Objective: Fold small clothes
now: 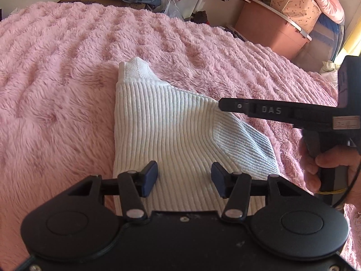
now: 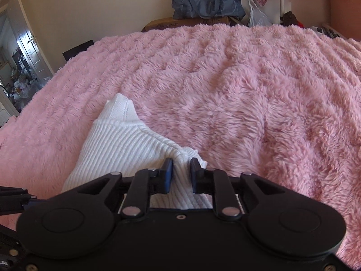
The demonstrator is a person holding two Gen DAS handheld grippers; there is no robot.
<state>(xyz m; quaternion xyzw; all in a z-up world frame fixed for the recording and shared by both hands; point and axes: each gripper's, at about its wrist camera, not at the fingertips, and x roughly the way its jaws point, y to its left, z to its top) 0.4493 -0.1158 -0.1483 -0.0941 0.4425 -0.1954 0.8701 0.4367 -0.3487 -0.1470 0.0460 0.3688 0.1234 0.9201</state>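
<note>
Now, step: folding a small white sock on the fluffy pink blanket; fold looks started, not done.
Left claw: left gripper held wide apart, nothing pinched, blue pads on either side of the ribbed cloth near its low end.
Sock and left claw: lying flat under and between the open jaws, cuff end pointing away up the blanket.
Right claw: right gripper nearly together, clamped on a bunched corner of the sock, cloth squeezed up between the two pads.
Sock and right claw: right side pulled up into a peak at the pinch, rest spread out to the left on the blanket.
Hand: a person's hand wrapped round the right claw's handle.
Next move, a guess: carry the pinched corner over onto the flat part, lay it down, then let go.
Care needed: left claw probably best used to hold the low end down, so the soft sock does not slide on the fluffy blanket.
</note>
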